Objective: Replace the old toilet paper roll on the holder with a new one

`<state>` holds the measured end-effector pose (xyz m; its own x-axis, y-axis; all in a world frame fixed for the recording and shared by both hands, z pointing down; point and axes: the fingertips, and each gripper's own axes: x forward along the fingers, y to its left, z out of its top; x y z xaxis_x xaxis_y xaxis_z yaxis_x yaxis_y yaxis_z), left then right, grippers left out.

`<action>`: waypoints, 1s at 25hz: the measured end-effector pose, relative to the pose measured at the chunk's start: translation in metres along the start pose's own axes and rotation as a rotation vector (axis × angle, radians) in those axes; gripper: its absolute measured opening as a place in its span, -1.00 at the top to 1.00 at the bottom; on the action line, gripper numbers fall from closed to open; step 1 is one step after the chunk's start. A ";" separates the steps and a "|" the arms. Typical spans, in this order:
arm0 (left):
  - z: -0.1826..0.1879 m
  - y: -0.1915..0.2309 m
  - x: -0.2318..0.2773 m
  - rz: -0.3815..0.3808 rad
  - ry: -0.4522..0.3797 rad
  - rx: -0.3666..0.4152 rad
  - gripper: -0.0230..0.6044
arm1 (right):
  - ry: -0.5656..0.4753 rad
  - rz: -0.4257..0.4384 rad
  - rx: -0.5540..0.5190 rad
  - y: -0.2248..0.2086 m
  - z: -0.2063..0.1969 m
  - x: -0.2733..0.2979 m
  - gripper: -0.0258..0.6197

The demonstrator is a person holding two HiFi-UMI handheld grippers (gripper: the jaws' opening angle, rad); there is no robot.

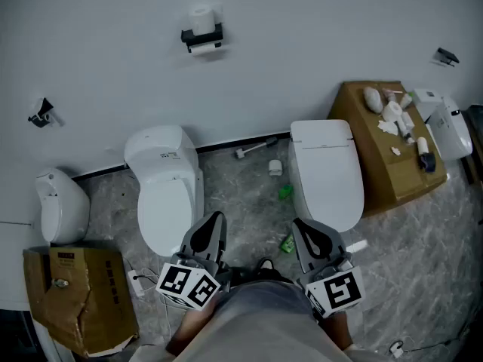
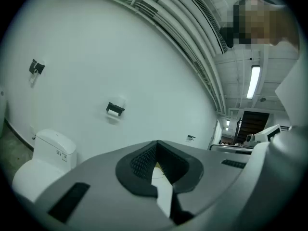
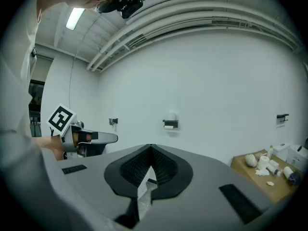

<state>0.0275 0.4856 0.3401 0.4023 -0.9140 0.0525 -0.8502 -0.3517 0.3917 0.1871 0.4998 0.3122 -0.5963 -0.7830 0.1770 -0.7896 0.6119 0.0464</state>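
Holds the left gripper (image 1: 212, 223) low by the waist, level, with jaws pressed tight together on nothing. Holds the right gripper (image 1: 305, 229) beside it, tipped slightly down, with jaws likewise pressed together and empty. Aims both toward the white wall (image 1: 302, 44), well apart from the holder (image 1: 202, 36) mounted high on it. Shows a top roll (image 1: 201, 18) sitting upright on the holder and a lower roll (image 1: 204, 49) seated in it just beneath. Faces the left toilet (image 1: 166, 191) and the right toilet (image 1: 326, 172), both backed against the wall on a marbled floor (image 1: 241, 194). Keeps the left gripper by the front rim of the left toilet and the right gripper by the front of the right toilet. Finds a small roll (image 1: 275, 168) lying on the floor between the toilets, near the wall, with green scraps (image 1: 285, 192) just in front of it. Places a brown table (image 1: 377, 164) with small white items to the right of the right toilet, and a torn carton (image 1: 79, 300) at the lower left.
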 end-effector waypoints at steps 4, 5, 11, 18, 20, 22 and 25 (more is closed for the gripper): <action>-0.005 -0.003 0.006 0.005 0.001 -0.020 0.91 | 0.005 0.011 -0.002 -0.007 -0.003 0.001 0.87; -0.005 -0.004 0.007 0.006 0.000 -0.023 0.91 | 0.008 0.012 -0.001 -0.008 -0.003 0.001 0.87; 0.001 0.002 0.006 0.039 -0.020 -0.039 0.91 | 0.024 0.035 0.014 -0.011 -0.013 -0.001 0.87; -0.006 -0.004 0.005 0.060 -0.019 -0.052 0.91 | 0.023 0.066 0.013 -0.013 -0.022 -0.006 0.87; -0.006 -0.011 0.005 0.054 -0.023 -0.062 0.91 | 0.012 0.079 0.011 -0.012 -0.018 -0.007 0.87; -0.003 -0.016 0.007 0.053 -0.033 -0.067 0.91 | -0.011 0.090 0.007 -0.014 -0.014 -0.006 0.87; 0.003 -0.020 0.008 0.059 -0.037 -0.061 0.91 | -0.037 0.101 0.018 -0.016 -0.009 -0.003 0.87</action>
<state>0.0470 0.4846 0.3303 0.3378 -0.9402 0.0433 -0.8496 -0.2848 0.4440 0.2032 0.4935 0.3202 -0.6777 -0.7212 0.1436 -0.7274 0.6861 0.0128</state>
